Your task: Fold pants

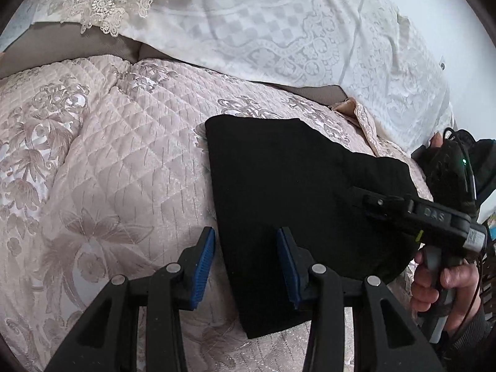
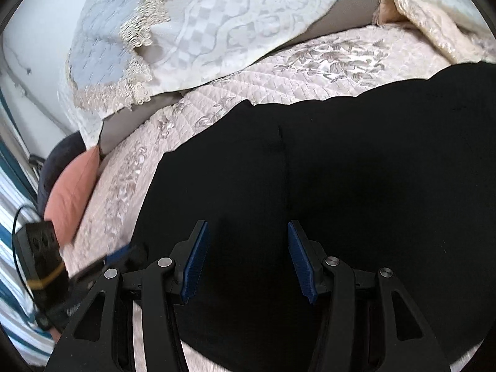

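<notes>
Black pants (image 1: 297, 192): folded, lying flat on the quilted pink bedspread (image 1: 117, 161) of the bed. Left gripper (image 1: 246, 266): jaws released, straddling the pants' near edge. Right gripper (image 2: 246, 260): jaws released above the black cloth, gripping nothing.

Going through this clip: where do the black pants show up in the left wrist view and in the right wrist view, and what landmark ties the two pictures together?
Left wrist view: the black pants lie folded right of centre on the quilted bedspread.
Right wrist view: the black pants fill the centre and right, close under the camera.
Shared landmark: the white lace-trimmed cover along the top of both pictures.
</notes>
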Tool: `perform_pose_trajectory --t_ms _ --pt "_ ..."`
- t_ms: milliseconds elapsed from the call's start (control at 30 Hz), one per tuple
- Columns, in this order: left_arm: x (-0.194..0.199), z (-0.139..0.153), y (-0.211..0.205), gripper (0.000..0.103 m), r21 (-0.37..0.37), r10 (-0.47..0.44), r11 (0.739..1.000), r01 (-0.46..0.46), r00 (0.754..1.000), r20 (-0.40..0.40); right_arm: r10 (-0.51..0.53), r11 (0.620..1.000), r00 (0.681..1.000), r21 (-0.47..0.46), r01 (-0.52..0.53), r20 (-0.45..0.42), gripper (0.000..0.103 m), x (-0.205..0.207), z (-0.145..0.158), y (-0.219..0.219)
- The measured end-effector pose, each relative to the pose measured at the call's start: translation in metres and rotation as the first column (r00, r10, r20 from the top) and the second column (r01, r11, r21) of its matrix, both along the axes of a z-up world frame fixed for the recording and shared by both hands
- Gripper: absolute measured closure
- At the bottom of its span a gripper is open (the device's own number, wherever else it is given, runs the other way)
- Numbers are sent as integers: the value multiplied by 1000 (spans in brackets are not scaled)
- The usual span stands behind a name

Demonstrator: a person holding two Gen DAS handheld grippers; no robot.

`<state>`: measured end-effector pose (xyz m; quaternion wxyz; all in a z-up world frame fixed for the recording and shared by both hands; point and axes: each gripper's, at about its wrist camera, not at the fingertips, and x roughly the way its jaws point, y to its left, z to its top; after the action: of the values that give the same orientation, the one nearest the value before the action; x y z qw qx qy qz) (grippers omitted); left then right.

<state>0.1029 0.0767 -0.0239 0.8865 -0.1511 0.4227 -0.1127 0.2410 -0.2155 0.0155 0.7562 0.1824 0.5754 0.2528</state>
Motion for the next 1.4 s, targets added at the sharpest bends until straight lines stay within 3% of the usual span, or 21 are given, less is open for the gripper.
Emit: perform_pose_trajectory --t_ms 67,100,133,300,433,533,800,967,1067,1167,1267,1400 --pt "0 -1 0 59 -3 2 1000 -2 1000 0 0 1000 1000 -9 -1 -20 77 2 -1 1" --pt "0 -1 0 59 -4 2 1000 -2 1000 -1 -6 1000 1000 -14 5 -28 96 1 -1 0" --pt "0 -1 0 59 -3 3 1000 -3 1000 -1 -8 1000 999 -1 8 -43 101 1 -3 -1" --pt "-1 0 -1 59 4 5 1000 -5 1000 4 -34 999 999 39 34 -12 101 -3 13 -12" --pt "-2 2 -2 59 13 4 1000 -5 1000 8 -36 999 999 -24 36 -13 101 2 4 -16" --pt "-7 6 -1 59 26 11 1000 -11 1000 17 -57 998 998 5 57 -32 101 1 -4 -22" --pt "-14 22 -3 59 16 12 1000 -13 999 49 -80 994 996 -73 83 44 99 -14 21 -27" --pt "-10 21 -24 59 10 -44 999 44 998 45 -28 999 995 -40 32 101 97 -29 37 -19" --pt "-9 8 -35 59 17 -72 997 72 997 10 11 996 999 -85 -8 41 96 -33 17 -11" --pt "-13 9 -37 59 29 -68 997 68 998 13 -9 998 999 -59 10 31 96 -36 10 -19" --pt "-21 18 -37 59 32 -60 998 59 998 29 4 993 997 -120 5 72 95 -43 26 -19" --pt "-30 15 -40 58 44 -34 998 32 999 32 49 991 993 -131 -35 105 94 -60 32 -15"
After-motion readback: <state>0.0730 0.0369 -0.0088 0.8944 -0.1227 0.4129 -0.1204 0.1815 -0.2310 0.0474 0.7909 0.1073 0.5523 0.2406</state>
